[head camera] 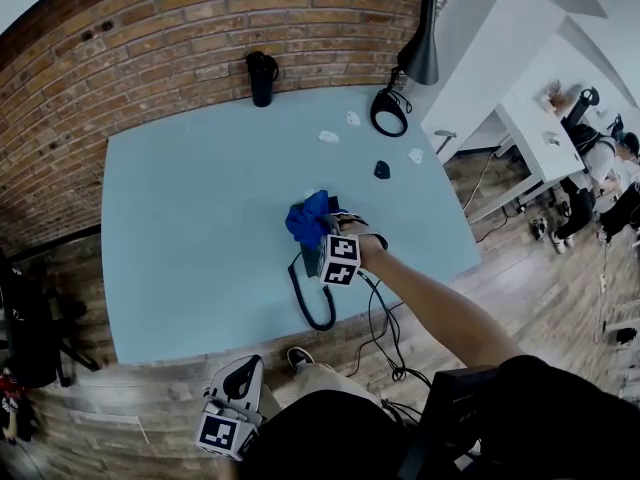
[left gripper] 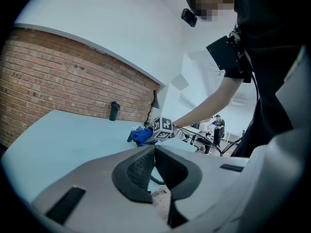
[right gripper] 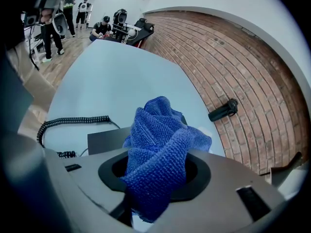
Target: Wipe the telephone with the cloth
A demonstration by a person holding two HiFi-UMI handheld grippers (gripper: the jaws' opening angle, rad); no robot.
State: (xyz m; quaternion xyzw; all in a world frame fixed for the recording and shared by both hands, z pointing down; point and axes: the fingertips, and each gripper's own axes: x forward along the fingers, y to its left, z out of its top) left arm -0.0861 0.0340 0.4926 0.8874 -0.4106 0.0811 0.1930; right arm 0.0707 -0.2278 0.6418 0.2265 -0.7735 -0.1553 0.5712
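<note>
While over telephone (right gripper: 107, 141), cloth (right gripper: 163, 144) in hand-held gripper (right gripper: 155, 177)

The cloth (head camera: 308, 220) sits on the telephone (right gripper: 104, 140), mid-table (head camera: 200, 248); a bottle (head camera: 261, 78) stands behind, by the wall (head camera: 150, 58).

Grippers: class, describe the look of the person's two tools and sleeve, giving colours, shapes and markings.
Both the left gripper and right gripper have pale grey bodies with black padded tongs, each carrying a white cube printed with black square markers. Thin black cables trail from the right one. The sleeve is black and short.
</note>
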